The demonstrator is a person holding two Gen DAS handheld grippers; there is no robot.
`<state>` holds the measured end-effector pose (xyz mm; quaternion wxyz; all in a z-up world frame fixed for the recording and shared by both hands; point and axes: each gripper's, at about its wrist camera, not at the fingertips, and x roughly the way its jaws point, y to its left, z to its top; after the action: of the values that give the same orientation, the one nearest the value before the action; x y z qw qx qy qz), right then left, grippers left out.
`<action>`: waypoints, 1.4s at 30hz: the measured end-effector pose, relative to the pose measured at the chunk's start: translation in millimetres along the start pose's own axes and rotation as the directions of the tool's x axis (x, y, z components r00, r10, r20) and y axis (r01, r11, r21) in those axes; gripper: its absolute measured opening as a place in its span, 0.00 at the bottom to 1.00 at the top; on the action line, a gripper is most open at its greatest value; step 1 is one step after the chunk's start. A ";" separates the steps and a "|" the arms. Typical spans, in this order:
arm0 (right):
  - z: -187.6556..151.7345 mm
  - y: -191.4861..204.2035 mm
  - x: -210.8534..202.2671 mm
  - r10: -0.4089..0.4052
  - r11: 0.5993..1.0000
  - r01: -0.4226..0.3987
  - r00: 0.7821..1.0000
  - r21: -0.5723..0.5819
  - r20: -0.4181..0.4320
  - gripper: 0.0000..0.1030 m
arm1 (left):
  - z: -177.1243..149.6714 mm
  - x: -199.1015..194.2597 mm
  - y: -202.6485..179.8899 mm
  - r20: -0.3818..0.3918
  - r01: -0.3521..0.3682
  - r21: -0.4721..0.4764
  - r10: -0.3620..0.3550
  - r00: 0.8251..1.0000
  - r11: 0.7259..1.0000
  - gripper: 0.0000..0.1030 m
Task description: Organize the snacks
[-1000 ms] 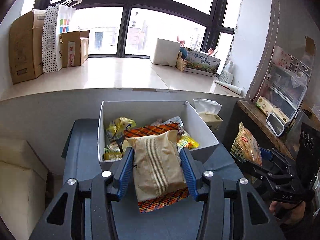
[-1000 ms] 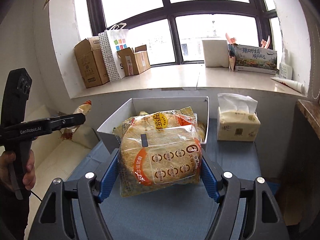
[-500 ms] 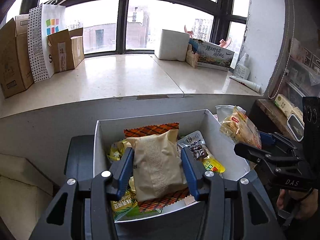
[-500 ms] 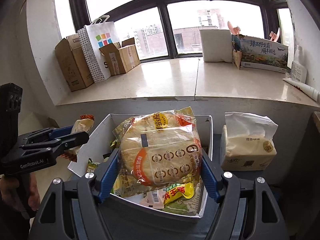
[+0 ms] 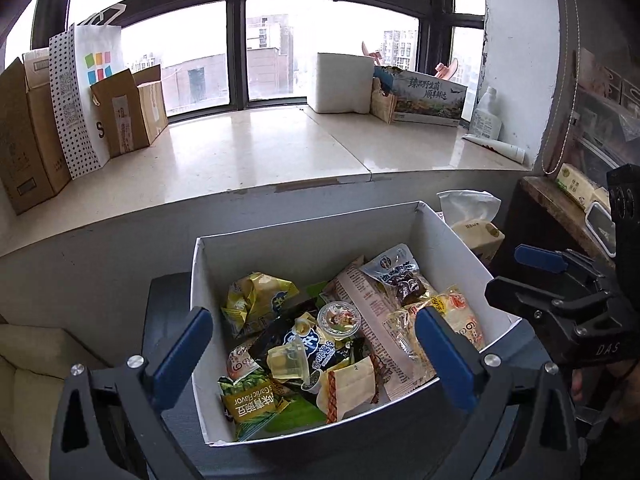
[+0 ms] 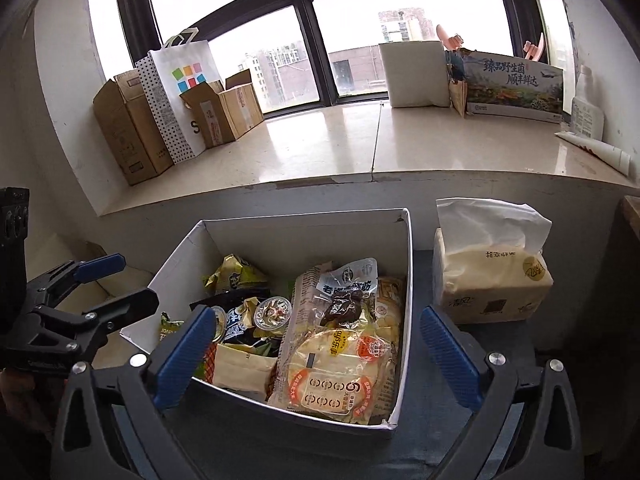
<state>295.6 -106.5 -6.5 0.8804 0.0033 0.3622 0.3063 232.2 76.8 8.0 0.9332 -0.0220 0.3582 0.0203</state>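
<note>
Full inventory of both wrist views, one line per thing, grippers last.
Snack box: 1, white, on the dark table.
Rice cracker pack: 1, orange and clear, near right of box.
Beige wafer pack: 1, near edge of box.
Jelly cup: 1, clear, mid box.
Green garlic-flavor bag: 1, near left corner.
Yellow-green bag: 1, back left of box.
Tissue pack: 1, beige, right of box.
Cardboard boxes: several, brown, sill left.
Dotted paper bag: 1, white, sill left.
White box: 1, sill right.
Left gripper: jaws opening, empty, over box.
Right gripper: jaws opening, empty, over box.
</note>
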 end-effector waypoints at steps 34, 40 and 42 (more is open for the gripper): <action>-130.5 60.7 -162.2 0.027 0.997 -0.026 0.999 -0.078 0.017 1.00 | -138.8 -191.4 -41.9 0.120 0.008 -0.087 0.003 0.993 0.996 1.00; -132.2 66.0 -171.8 -0.018 0.997 0.021 0.999 -0.071 0.041 1.00 | -140.9 -193.4 -45.8 0.110 0.035 -0.095 -0.024 0.994 0.995 1.00; -131.4 68.0 -173.2 -0.026 0.997 0.029 0.999 -0.078 0.044 1.00 | -140.9 -193.8 -45.5 0.116 0.045 -0.096 -0.034 0.993 0.994 1.00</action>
<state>79.8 -173.5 22.1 0.8916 -0.0295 0.3309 0.3078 -3.3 19.3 34.4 0.9501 -0.0738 0.3023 0.0208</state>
